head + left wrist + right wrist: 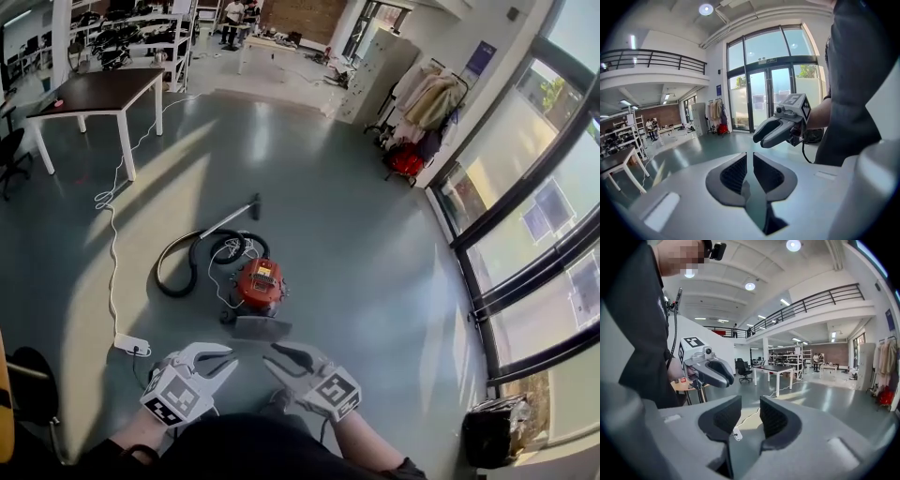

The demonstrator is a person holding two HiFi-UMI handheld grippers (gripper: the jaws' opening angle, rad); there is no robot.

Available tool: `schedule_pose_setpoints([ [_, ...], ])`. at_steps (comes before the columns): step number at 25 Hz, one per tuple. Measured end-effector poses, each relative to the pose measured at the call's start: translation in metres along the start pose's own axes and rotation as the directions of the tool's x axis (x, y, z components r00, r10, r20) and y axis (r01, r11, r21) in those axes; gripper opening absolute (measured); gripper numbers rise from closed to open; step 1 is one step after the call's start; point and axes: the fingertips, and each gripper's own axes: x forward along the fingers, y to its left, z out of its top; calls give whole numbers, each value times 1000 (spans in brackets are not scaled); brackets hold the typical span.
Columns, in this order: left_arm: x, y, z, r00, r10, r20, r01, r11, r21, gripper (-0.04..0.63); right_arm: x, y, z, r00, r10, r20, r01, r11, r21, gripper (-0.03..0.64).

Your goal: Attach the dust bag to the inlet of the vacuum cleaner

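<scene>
A red and orange vacuum cleaner (260,284) stands on the grey floor, with its black hose (183,264) coiled to the left and its wand (230,219) lying behind it. A flat grey piece (262,327) lies against its near side; I cannot tell what it is. Both grippers are held up in front of the person, near the vacuum, their tips facing each other. My left gripper (231,357) (750,159) (723,378) has a narrow gap between its jaws and holds nothing. My right gripper (272,358) (750,416) (761,137) stands wider open and is also empty.
A white power strip (131,345) lies left of the grippers, its cable (112,244) running back toward a dark-topped table (98,92). A black bag (495,431) sits by the glass wall at right. A coat rack (422,108) and shelves stand at the back.
</scene>
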Motion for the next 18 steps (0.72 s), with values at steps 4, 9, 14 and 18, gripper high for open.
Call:
schedule_pose_setpoints([
  [4,1,-21,11,999,-27,29,26,999,22,51,-12,17,0,1000,9,17,-9,1000,4,114],
  [9,14,-47,28,997,-41,62,40,999,4,17,-40,25,-4,998,43,54,-45,998,48,-8],
  [14,38,-79,42,996,-75,44,75,997,12,17,-81,24,-5,994,49,102,-58,994,90,-8],
  [18,60,-98,50,995,-90,46,90,996,8,17,-98,19,-17,990,73,119,-84,992,99,-8],
])
